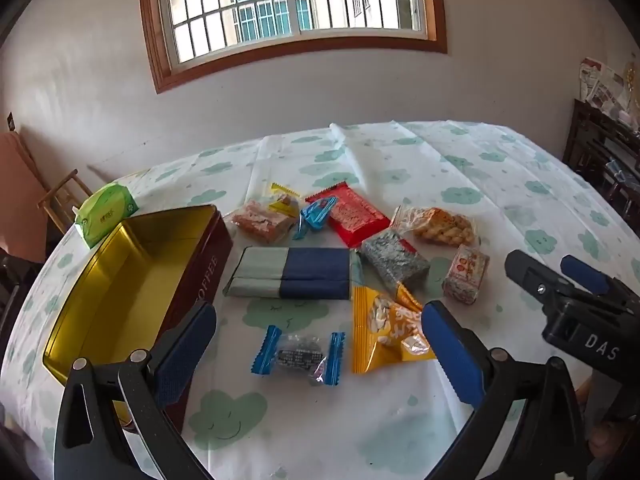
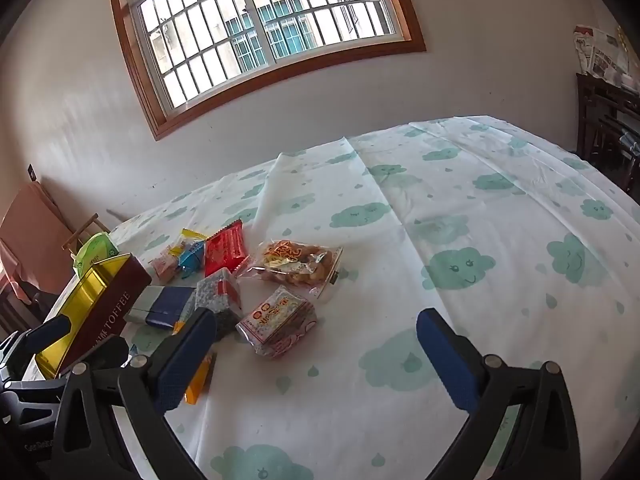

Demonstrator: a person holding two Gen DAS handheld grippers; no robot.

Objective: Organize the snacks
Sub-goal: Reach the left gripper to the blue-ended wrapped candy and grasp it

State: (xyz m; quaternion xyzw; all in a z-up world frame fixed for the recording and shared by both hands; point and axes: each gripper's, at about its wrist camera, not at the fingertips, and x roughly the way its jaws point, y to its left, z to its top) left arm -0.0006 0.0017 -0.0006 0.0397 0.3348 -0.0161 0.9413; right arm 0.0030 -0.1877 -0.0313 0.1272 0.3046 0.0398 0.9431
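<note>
Cloud-print counter: snacks loose beside empty toffee tin; left hand-held gripper and right hand-held gripper both agape, holding nothing; sorting seemingly unstarted, next: grasp blue-ended candy.

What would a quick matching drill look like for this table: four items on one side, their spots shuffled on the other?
Items:
1. toffee tin
2. green tissue pack
3. blue-ended candy
4. twisted pastry bag

Places:
A. nearest the left gripper, between its open fingers
B. far right of the snack pile
C. left of the snacks, lid off, nothing inside
D. behind the tin's far end

Pairs: 1-C, 2-D, 3-A, 4-B
</note>
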